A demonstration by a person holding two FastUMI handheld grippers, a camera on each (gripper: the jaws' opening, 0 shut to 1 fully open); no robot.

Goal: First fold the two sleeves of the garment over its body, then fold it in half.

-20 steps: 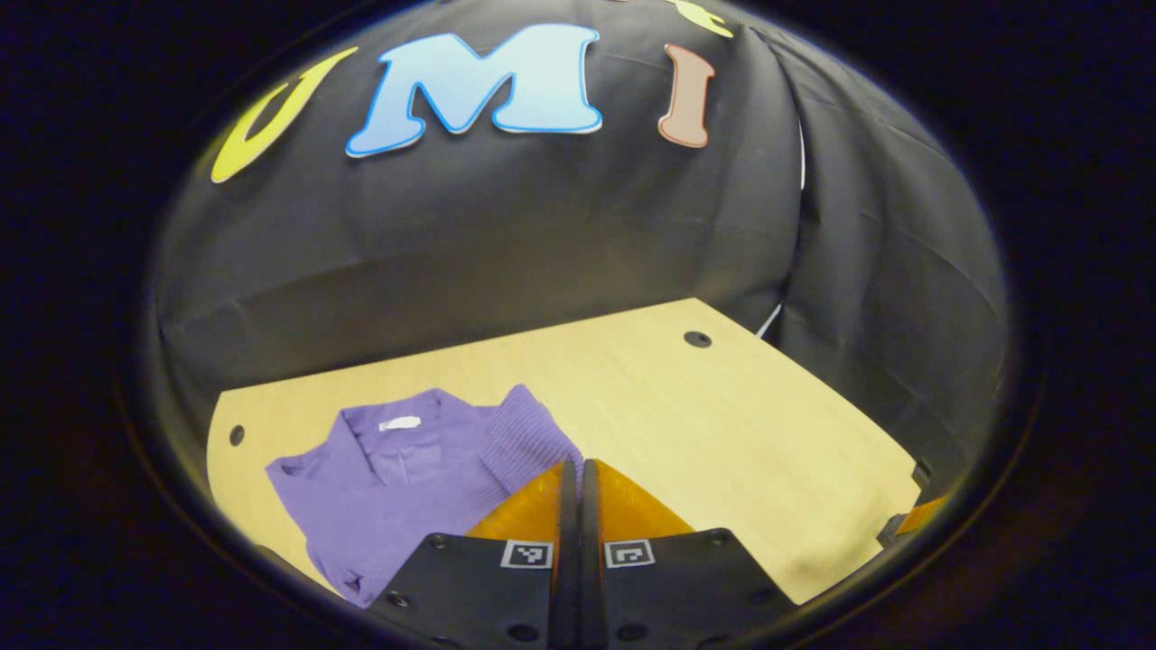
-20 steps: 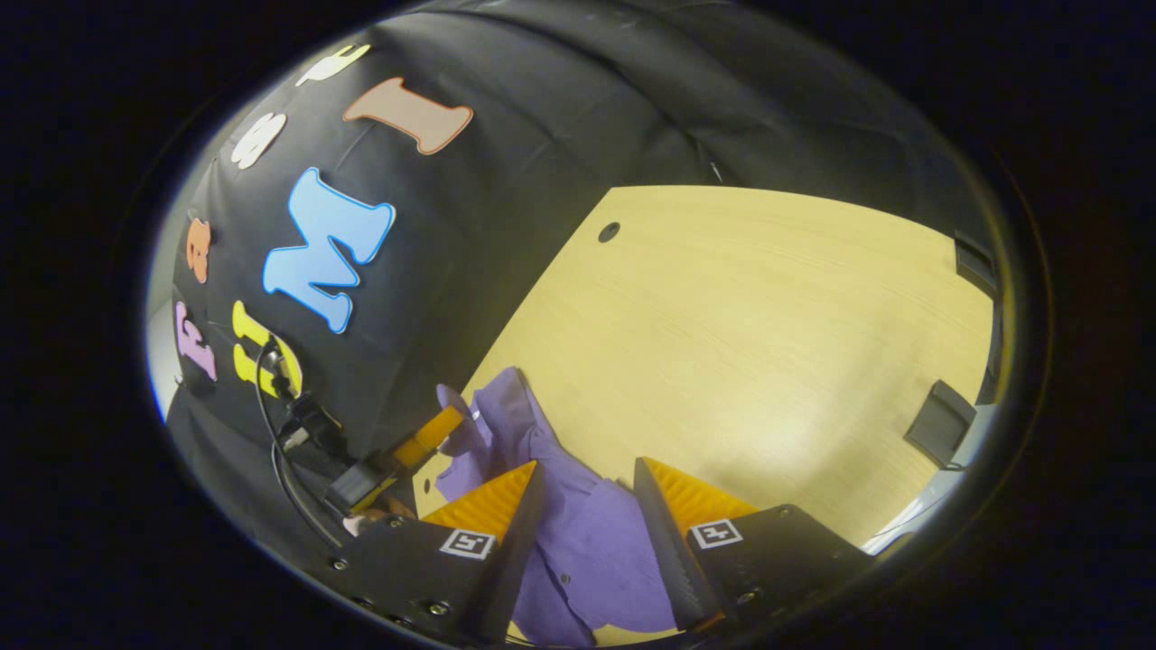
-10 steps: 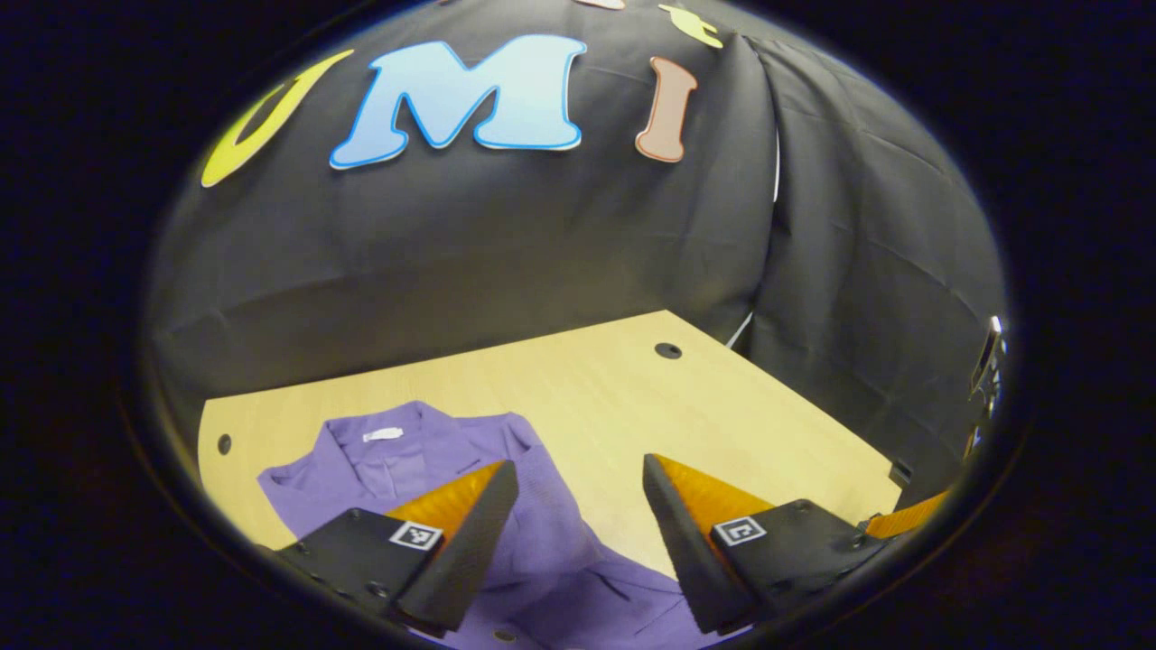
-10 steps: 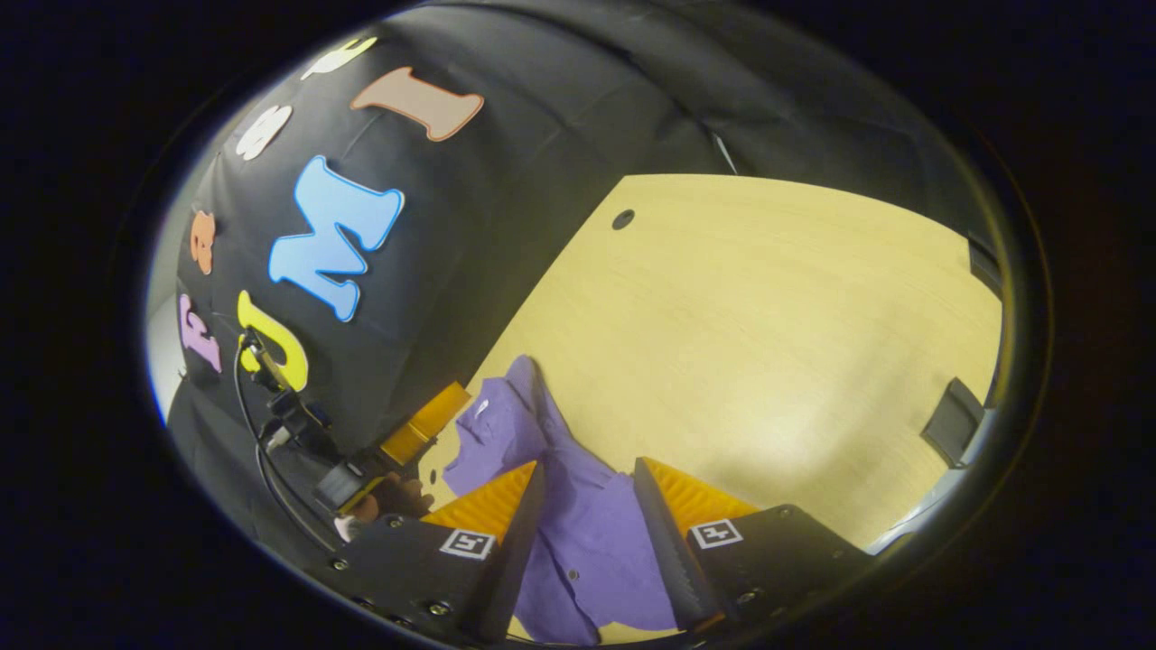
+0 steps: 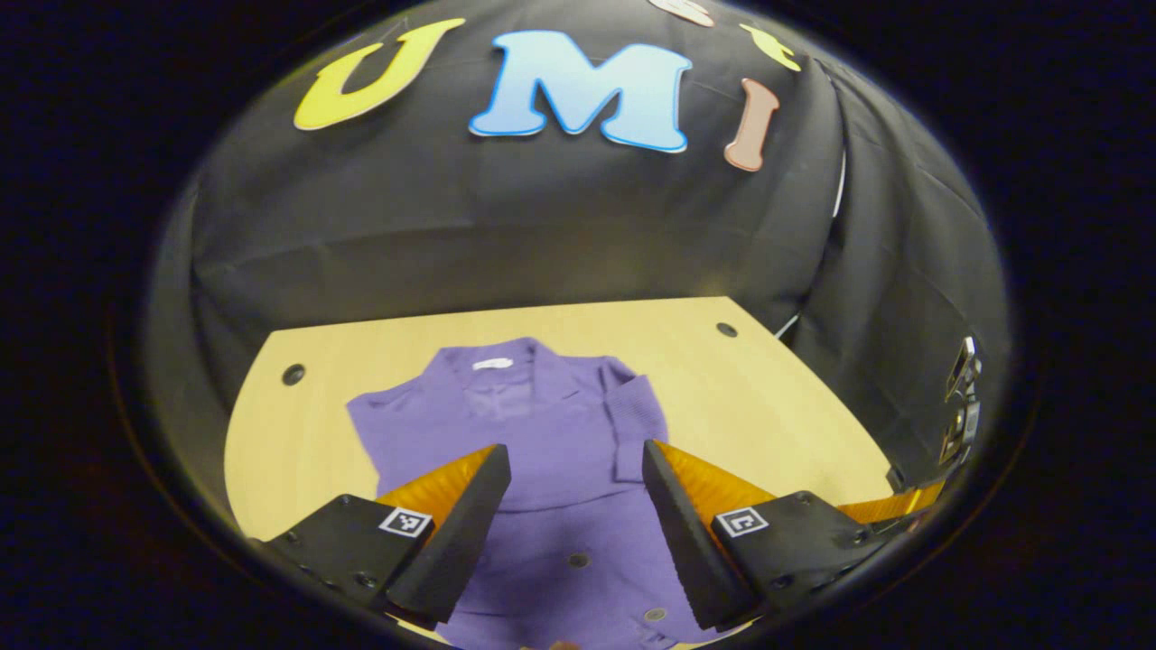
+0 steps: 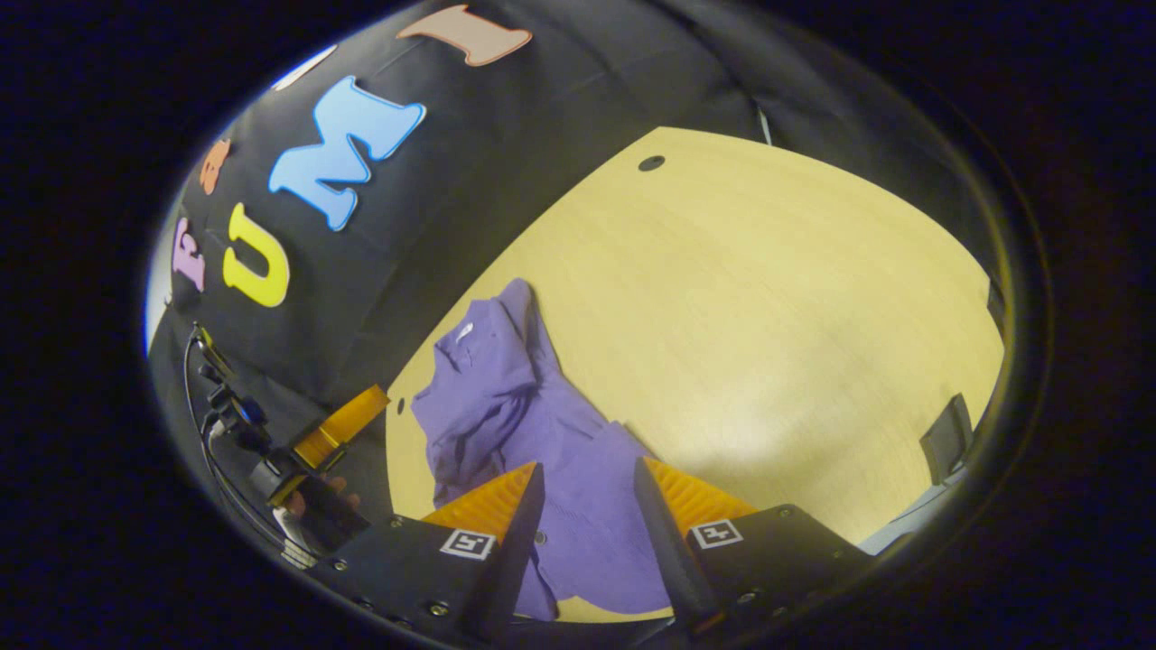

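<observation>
A purple garment (image 5: 542,424) lies flat on the wooden table (image 5: 750,415), collar and white tag at the far end. One ribbed sleeve (image 5: 632,424) lies folded over its body on the right side. My left gripper (image 5: 575,451) hovers open above the garment's lower body, with nothing between its fingers. In the right gripper view the garment (image 6: 506,406) stretches away to the left. My right gripper (image 6: 587,465) is open over the garment's near hem. The left gripper's orange finger (image 6: 339,424) shows beside the table's left edge, a hand (image 6: 312,506) behind it.
Bare tabletop (image 6: 768,316) spreads to the right of the garment. Round holes (image 5: 292,374) (image 5: 725,329) mark the table's far corners. A black block (image 6: 944,438) sits at the table's right edge. Black cloth walls close in behind and beside the table.
My left gripper was shut on the sleeve cuff, then opened and let it drop over the body. It has since drawn back to the garment's lower middle. The right gripper stayed open and backed off slightly.
</observation>
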